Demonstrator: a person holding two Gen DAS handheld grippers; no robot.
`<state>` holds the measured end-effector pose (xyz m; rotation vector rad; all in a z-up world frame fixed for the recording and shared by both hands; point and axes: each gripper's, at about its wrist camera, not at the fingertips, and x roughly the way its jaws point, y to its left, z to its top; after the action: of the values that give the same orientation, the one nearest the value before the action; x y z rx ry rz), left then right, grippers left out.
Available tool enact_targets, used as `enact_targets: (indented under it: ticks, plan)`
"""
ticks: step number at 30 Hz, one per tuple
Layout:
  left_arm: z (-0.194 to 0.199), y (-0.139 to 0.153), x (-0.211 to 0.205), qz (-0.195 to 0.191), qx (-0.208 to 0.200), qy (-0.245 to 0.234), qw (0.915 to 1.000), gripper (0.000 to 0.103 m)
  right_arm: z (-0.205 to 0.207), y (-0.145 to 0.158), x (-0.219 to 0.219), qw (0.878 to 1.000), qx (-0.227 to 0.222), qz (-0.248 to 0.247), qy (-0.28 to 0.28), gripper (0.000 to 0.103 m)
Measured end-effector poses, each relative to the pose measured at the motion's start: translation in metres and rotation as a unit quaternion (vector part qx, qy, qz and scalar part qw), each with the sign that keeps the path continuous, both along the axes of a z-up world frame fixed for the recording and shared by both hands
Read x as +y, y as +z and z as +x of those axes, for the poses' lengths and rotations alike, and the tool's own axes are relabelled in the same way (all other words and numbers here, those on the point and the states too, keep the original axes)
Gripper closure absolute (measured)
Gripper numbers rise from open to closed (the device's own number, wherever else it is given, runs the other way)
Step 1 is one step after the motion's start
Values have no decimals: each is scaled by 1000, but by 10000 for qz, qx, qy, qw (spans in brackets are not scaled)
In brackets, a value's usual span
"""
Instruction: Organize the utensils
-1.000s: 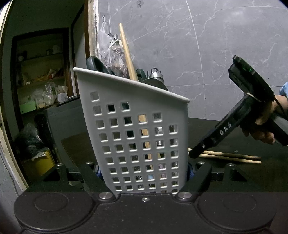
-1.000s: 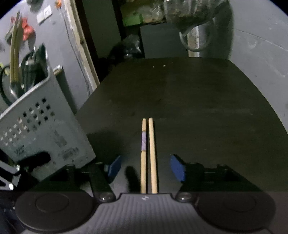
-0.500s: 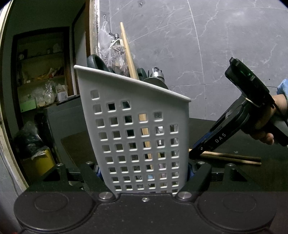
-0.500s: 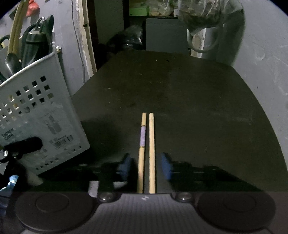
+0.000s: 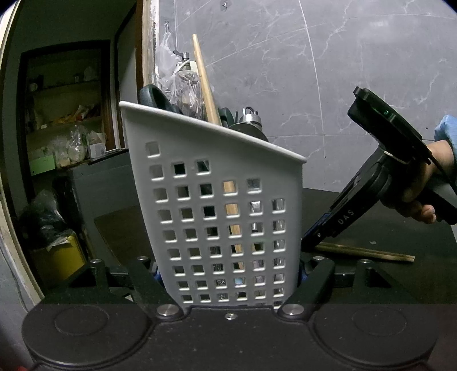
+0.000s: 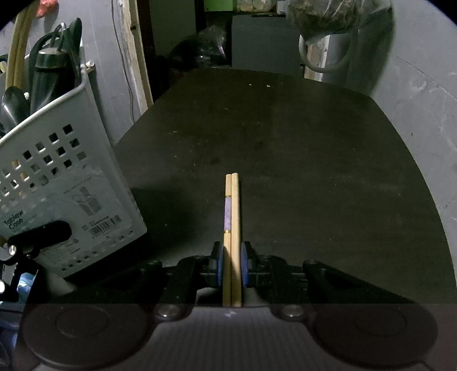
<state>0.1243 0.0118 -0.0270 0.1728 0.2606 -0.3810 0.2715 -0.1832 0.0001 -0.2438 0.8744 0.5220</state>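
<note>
A white perforated utensil caddy [image 5: 217,217] stands tilted on the dark table, gripped low between the fingers of my left gripper [image 5: 228,274]. It holds a wooden stick [image 5: 204,85], dark handles and metal utensils. It also shows at the left of the right wrist view [image 6: 62,177]. Two wooden chopsticks [image 6: 232,228] lie side by side on the table; one has a purple band. My right gripper [image 6: 232,264] is shut on them, its blue pads pressed against both sides. In the left wrist view the right gripper [image 5: 314,238] reaches down onto the chopsticks [image 5: 368,252].
The round dark table [image 6: 285,137] ends against a grey marble wall [image 5: 314,71] on one side. A hanging plastic bag [image 6: 334,17] and a doorway with cluttered shelves [image 5: 65,120] lie beyond the table's far edge.
My right gripper's jaws have closed from wide open onto the pair of chopsticks, pushing them together. The left gripper and the caddy have stayed put.
</note>
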Motion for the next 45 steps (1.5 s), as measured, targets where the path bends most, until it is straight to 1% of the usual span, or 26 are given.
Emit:
enact_targets:
  ticks: [15,23,26,31,33,35,37,40,42,45]
  plan:
    - [0,0,0,5,1,1,10000,25,3,1,0,9999,95,-1,34,89]
    - [0,1,0,7,-1,2,10000,25,14,4,0,9992,383,-18,77,87]
    - [0,0,0,18,-6,8,10000,25,16,4,-1,9990,418,-30,136,88]
    - [0,1,0,22,0,13,10000,25,18,6,9,9983,491,-259,149,88]
    - [0,1,-1,37,-8,14,10000,25,21,7,11,9981,559,-235,84,88]
    - [0,1,1,20,-2,1,10000,25,20,7,14,9984,525,-223,12,89]
    - [-1,1,-1,13,-9,5,10000,25,14,6,15,9990,397,-225,30,90]
    - [-1,2,0,18,1,10,10000,25,11,3,7,9993,363,38,-51,91]
    - [-2,2,-1,17,0,14,10000,25,10,3,4,9993,358,127,-67,91]
    - [-2,2,-1,19,-2,8,10000,25,8,3,7,9997,252,-15,-28,90]
